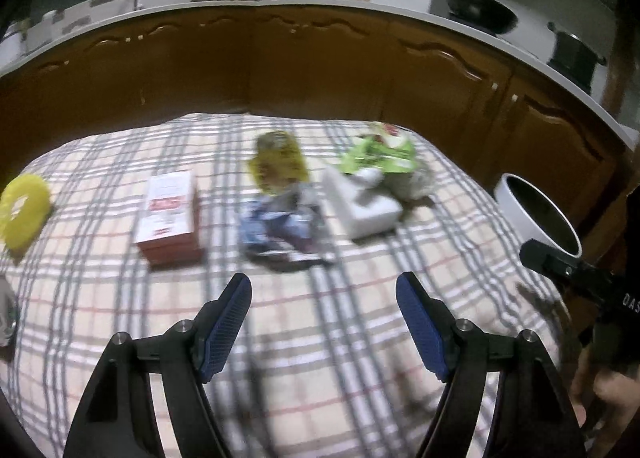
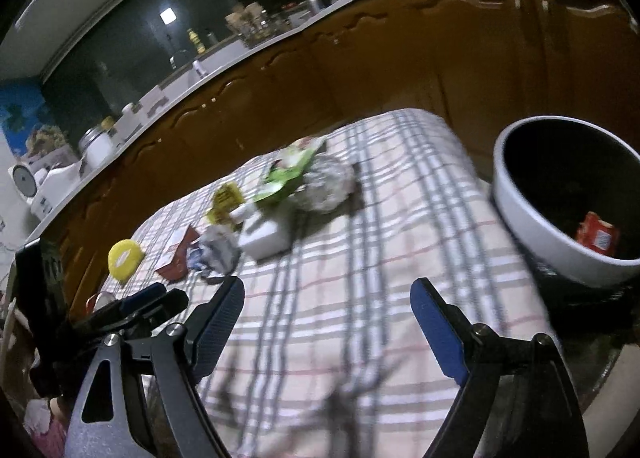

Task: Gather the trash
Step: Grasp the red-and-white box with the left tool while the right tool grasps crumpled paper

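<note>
Trash lies on a plaid-covered table (image 1: 320, 338): a red and white carton (image 1: 170, 216), a crumpled blue and white wrapper (image 1: 280, 232), a yellow packet (image 1: 278, 162), a white box (image 1: 362, 206), a green wrapper (image 1: 378, 156) and a foil ball (image 2: 326, 186). A white bin (image 2: 532, 218) stands off the table's right edge with a red packet (image 2: 598, 238) inside. My left gripper (image 1: 324, 314) is open and empty, just short of the blue wrapper. My right gripper (image 2: 328, 318) is open and empty over the cloth, left of the bin. Both views are blurred.
A yellow ring-shaped object (image 1: 24, 210) lies at the table's left side. Brown kitchen cabinets (image 1: 320, 70) run behind the table under a white counter with a wok (image 1: 480, 10) and a pot (image 1: 574, 54). The right gripper's finger shows in the left wrist view (image 1: 560, 262).
</note>
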The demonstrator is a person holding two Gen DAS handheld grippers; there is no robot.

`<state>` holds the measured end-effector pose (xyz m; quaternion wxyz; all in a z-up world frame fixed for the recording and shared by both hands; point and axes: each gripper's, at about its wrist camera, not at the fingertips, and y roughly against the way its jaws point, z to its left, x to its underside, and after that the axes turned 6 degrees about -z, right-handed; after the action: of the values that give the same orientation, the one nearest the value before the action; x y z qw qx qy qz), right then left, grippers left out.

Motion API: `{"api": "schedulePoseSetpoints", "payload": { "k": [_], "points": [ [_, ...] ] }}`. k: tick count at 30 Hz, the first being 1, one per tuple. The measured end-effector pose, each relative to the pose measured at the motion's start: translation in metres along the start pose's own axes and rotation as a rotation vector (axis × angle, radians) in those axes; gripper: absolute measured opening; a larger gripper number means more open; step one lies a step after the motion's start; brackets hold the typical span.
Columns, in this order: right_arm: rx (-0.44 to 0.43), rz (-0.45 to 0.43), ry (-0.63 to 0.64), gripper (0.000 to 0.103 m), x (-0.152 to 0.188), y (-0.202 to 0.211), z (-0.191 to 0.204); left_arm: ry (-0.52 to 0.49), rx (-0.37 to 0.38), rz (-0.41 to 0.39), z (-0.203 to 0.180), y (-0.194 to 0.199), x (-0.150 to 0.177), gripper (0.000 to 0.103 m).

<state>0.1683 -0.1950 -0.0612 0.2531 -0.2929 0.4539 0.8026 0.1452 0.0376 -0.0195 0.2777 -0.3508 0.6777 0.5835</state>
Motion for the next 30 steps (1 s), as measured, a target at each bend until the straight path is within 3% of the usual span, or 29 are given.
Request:
{"api": "schedulePoseSetpoints", "payload": {
  "k": [7, 11, 16, 24, 27, 30],
  "points": [
    [-0.052, 0.031, 0.054, 0.086, 0.004, -0.020, 0.035, 0.046, -0.062, -0.015, 0.038, 0.012, -0.004, 0.074],
    [-0.083, 0.043, 0.096, 0.076, 0.005, -0.033, 0.059, 0.060, -0.122, -0.011, 0.059, 0.013, -0.010, 0.074],
    [-0.121, 0.085, 0.125, 0.064, 0.006, -0.057, 0.083, 0.073, -0.161, -0.004, 0.077, 0.003, -0.020, 0.074],
    [-0.149, 0.130, 0.156, 0.060, -0.001, -0.100, 0.107, 0.099, -0.161, 0.032, 0.102, -0.040, -0.039, 0.074],
    [-0.142, 0.157, 0.163, 0.055, -0.002, -0.117, 0.109, 0.111, -0.158, 0.058, 0.107, -0.058, -0.041, 0.074],
    [-0.135, 0.180, 0.158, 0.039, -0.001, -0.128, 0.109, 0.129, -0.141, 0.073, 0.111, -0.072, -0.041, 0.075]
  ]
}}
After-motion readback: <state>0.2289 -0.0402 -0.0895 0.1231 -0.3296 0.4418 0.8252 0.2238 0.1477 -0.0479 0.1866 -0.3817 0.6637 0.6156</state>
